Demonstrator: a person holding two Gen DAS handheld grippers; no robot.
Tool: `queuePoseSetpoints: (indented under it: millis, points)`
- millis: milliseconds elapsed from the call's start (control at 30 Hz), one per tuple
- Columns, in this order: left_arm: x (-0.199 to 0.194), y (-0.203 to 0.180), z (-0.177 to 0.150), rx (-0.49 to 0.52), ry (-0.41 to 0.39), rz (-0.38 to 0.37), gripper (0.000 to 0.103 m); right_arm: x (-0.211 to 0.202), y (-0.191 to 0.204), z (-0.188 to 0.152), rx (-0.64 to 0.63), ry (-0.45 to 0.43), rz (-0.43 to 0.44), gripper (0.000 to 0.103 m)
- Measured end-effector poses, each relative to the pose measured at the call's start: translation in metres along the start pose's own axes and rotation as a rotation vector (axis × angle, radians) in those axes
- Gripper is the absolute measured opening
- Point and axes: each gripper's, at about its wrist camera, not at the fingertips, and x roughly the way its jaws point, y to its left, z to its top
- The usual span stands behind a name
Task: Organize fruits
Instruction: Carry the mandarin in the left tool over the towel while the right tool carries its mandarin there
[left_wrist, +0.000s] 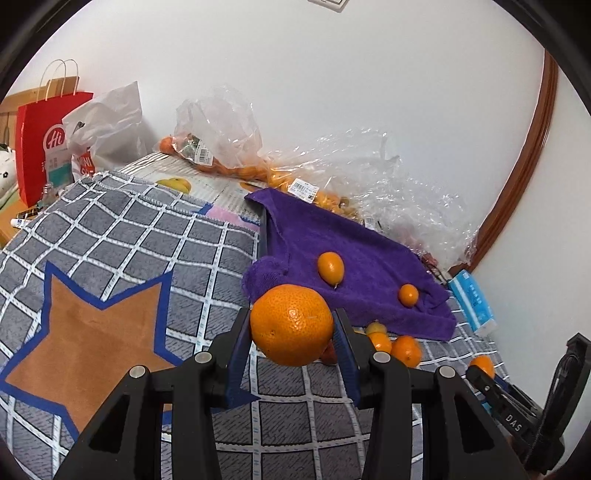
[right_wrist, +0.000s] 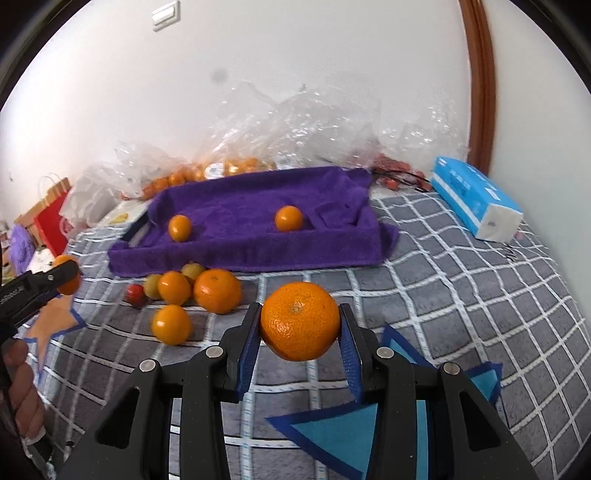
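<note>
My left gripper (left_wrist: 293, 328) is shut on a large orange (left_wrist: 291, 324), held above the grey checked blanket (left_wrist: 147, 240). My right gripper (right_wrist: 300, 325) is shut on another orange (right_wrist: 300, 320), held in front of the tray. A tray lined with a purple towel (right_wrist: 258, 206) holds two small oranges (right_wrist: 180, 228) (right_wrist: 289, 218); they also show in the left wrist view (left_wrist: 331, 267) (left_wrist: 408, 294). A cluster of loose oranges (right_wrist: 217, 290) and small fruits lies on the blanket before the tray. The left gripper shows at the left edge of the right wrist view (right_wrist: 62, 275).
Clear plastic bags (left_wrist: 229, 136) with small oranges lie against the white wall behind the tray. A blue tissue pack (right_wrist: 476, 199) lies at the right. A red paper bag (left_wrist: 40, 140) and a white bag (left_wrist: 107, 125) stand far left.
</note>
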Motion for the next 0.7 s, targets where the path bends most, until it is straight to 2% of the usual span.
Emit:
queuePoseSetpoints:
  millis: [367,700]
  points:
    - [-0.011,-0.024,0.051,0.077,-0.043,-0.002,0.041,-0.007,0.01,0.054,-0.013,-0.054,0.069,0.04]
    - [0.031,-0.045,0.089,0.117,-0.043,-0.019,0.041,0.028,0.0,0.093,0.014,-0.054,0.037,0.04]
